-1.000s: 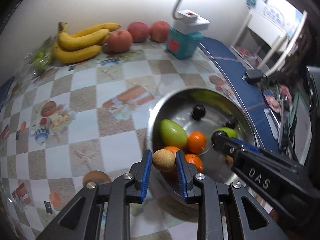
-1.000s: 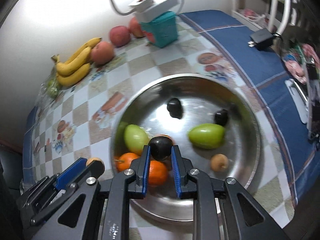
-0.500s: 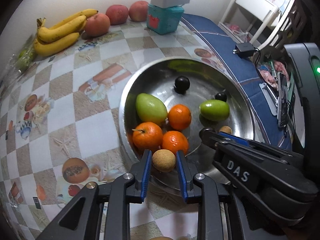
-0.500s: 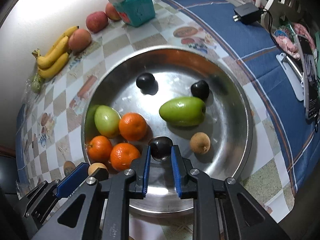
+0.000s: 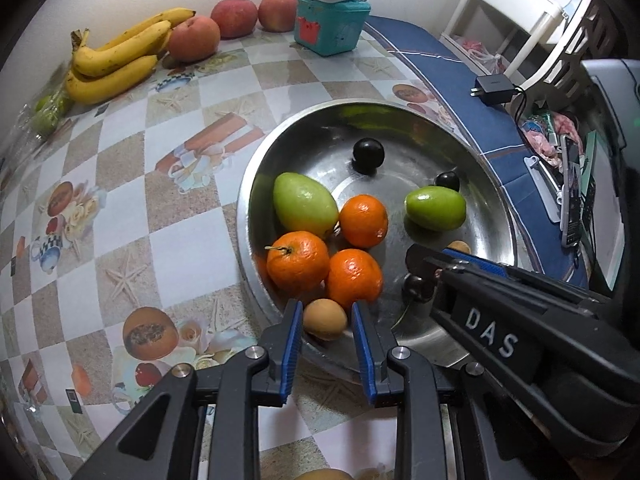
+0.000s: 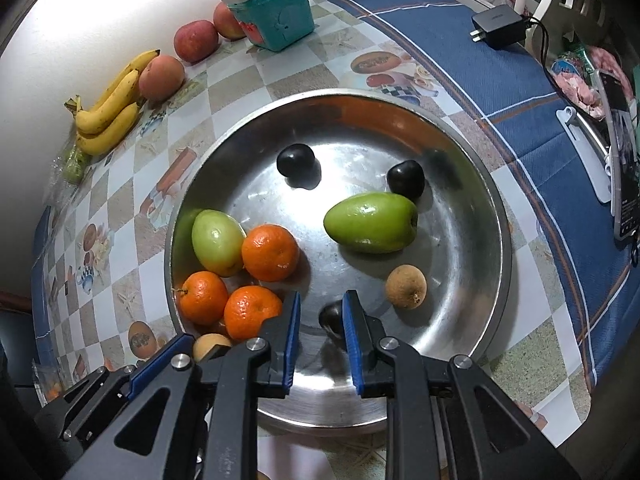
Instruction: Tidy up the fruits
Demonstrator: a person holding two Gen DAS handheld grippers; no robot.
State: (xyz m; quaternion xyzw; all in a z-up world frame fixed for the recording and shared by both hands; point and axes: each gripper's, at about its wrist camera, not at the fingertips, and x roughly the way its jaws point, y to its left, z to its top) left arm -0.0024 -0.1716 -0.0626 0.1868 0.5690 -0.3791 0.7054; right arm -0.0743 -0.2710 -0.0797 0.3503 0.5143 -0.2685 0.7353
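Observation:
A steel bowl (image 5: 248, 184) holds three oranges (image 5: 298, 262), two green fruits (image 5: 304, 204), two dark plums (image 5: 368, 154) and a tan longan (image 6: 406, 286). My left gripper (image 5: 326, 312) points down over the bowl's near wall, and its jaws are opening. A second tan longan (image 5: 324, 318) sits between its blue pads, with a thin gap at the right pad. My right gripper (image 6: 320, 308) hangs over the bowl's near side. A small dark plum (image 6: 331, 317) lies on the bowl floor under it, partly behind the right finger and clear of the left pad.
Bananas (image 5: 116, 60), several red apples (image 5: 234, 16) and a teal box (image 5: 332, 28) line the wall at the back of the checkered tablecloth. A black charger (image 6: 498, 26) lies on the blue cloth to the right, with a phone (image 6: 622, 160) and clutter beyond it.
Both grippers came down over the bowl. The dark plum that filled the right jaws now lies in the bowl below them. The left jaws have loosened around the tan longan.

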